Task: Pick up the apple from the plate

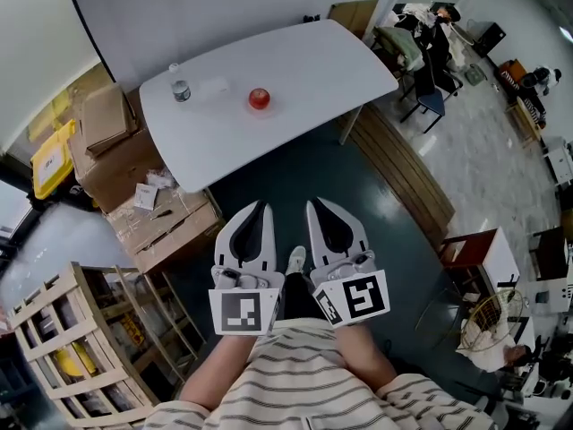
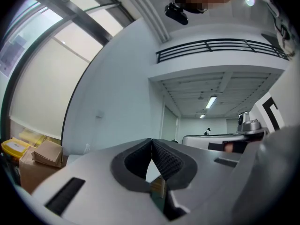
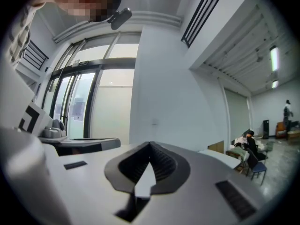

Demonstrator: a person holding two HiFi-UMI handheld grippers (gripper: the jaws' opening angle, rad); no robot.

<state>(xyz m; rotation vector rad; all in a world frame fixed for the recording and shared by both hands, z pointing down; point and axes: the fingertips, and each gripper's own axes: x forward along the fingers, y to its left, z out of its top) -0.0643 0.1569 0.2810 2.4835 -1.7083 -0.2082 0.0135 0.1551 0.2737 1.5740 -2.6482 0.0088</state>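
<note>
You held the left gripper (image 1: pixel 260 209) and the right gripper (image 1: pixel 315 206) level at your waist, each closed and empty. The red apple (image 1: pixel 259 98) sat well apart from them on the white table (image 1: pixel 304 65). It looked firm, smooth, probably slippery; grasp across its widest middle.

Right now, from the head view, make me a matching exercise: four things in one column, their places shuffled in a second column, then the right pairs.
Things:
1. apple
2. bottle
3. cardboard boxes
4. wooden crate

Places:
A. lower left corner of the head view
B. on the floor, left of the white table
C. near the table's middle
D. at the table's left corner

Pairs: 1-C; 2-D; 3-B; 4-A
</note>
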